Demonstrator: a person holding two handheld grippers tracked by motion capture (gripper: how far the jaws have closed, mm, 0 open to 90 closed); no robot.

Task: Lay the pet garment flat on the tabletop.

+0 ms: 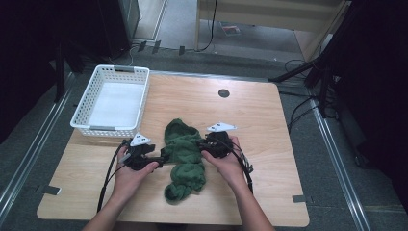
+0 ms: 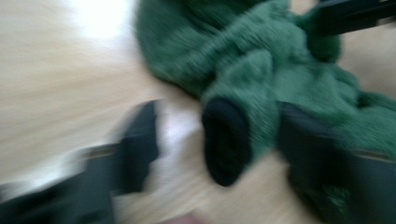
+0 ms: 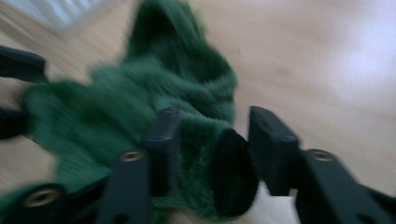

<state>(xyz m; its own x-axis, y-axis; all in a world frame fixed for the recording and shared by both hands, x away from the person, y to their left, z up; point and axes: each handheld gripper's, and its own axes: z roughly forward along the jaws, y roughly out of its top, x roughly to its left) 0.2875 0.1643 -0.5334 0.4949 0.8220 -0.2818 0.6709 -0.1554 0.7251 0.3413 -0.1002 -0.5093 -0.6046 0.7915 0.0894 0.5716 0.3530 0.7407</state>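
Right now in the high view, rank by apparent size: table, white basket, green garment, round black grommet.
1. Table
2. White basket
3. Green garment, looks a bit smaller than the basket, though crumpled
4. Round black grommet

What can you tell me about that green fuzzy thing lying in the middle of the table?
The green garment looks like soft, fleecy fabric, dark green, lying crumpled in a long heap on the wooden table, just right of the white basket. Two openings show a black inner lining, likely cuffs: one sits between the left gripper's jaws, another between the right gripper's jaws. Each gripper meets the cloth from its own side; the blur hides whether the pads press on it.
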